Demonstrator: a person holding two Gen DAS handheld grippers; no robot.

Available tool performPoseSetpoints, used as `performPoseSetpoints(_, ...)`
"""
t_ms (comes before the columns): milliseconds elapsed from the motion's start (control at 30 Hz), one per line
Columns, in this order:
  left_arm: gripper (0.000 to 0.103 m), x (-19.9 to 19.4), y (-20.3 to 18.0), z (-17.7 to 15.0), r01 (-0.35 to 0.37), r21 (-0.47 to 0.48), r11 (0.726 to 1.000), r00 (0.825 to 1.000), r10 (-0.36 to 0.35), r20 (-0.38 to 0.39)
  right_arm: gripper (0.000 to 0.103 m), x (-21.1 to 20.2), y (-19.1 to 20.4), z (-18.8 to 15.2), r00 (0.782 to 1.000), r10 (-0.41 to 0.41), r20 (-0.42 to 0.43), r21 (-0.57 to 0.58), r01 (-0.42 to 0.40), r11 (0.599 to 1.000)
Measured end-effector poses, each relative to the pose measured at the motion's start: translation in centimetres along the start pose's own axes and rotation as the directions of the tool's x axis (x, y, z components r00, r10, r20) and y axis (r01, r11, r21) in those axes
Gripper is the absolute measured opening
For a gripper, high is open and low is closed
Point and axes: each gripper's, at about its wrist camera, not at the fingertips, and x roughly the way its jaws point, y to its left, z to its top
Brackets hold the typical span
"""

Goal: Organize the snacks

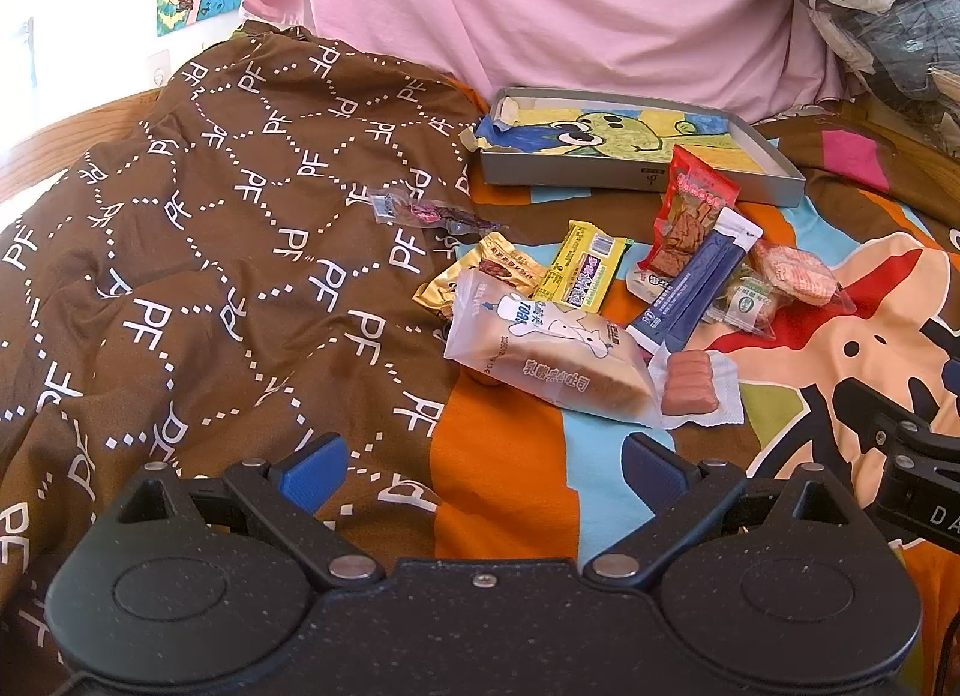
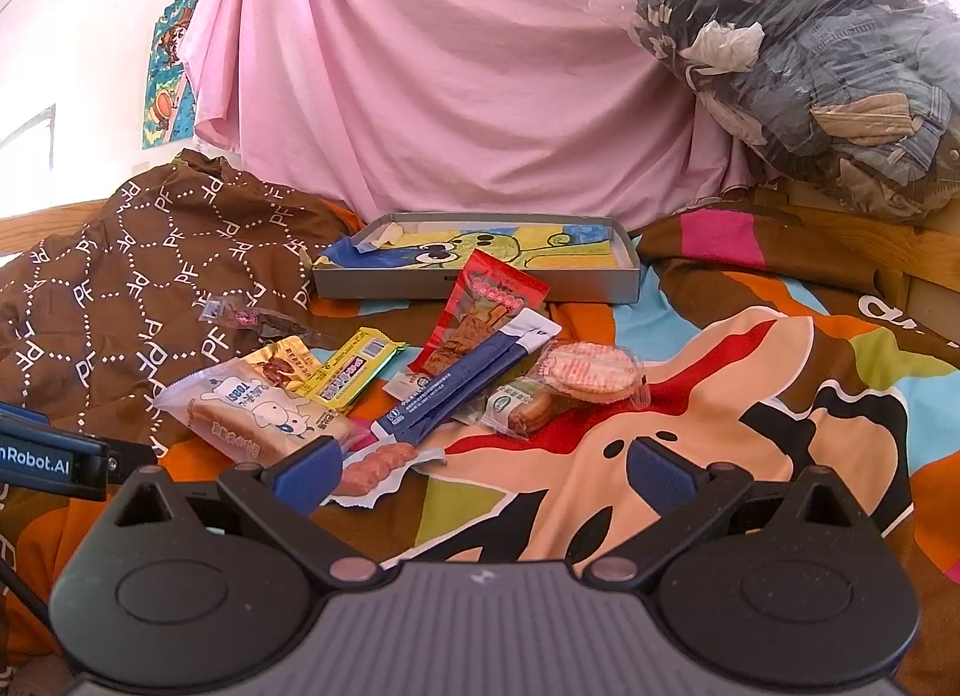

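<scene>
Both grippers are seen held above a bed with nothing between their fingers. The left gripper [image 1: 483,471] is spread wide over the brown patterned cloth [image 1: 198,252] and the colourful bedsheet [image 1: 510,492]; the right gripper [image 2: 480,474] is likewise spread apart, its left finger partly covering the sausage pack [image 2: 375,465]. The snacks are piled on the bedsheet in front of a shallow grey tray [image 2: 480,282], which is lined with a cartoon drawing and holds no snack. In the pile a toast bread bag [image 1: 552,354], a yellow bar [image 1: 579,267], a gold packet [image 1: 480,276], a red packet [image 1: 690,216], a blue stick pack [image 1: 696,282] and wrapped biscuits [image 2: 591,372] can be made out; several overlap, so lower packs are partly hidden. A small clear wrapper [image 1: 420,213] lies apart on the brown cloth, its contents hard to make out.
</scene>
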Motion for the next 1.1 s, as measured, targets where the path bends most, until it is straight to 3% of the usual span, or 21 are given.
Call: performPoseSetpoints(1100, 0.098, 0.15, -0.11, -0.03, 0.002, -0.001, 1.000, 1.000, -0.002, -0.014, 0.103, 0.01, 0.31, 0.14, 1.000, -0.007, -0.008, -0.023, 0.007, 1.000)
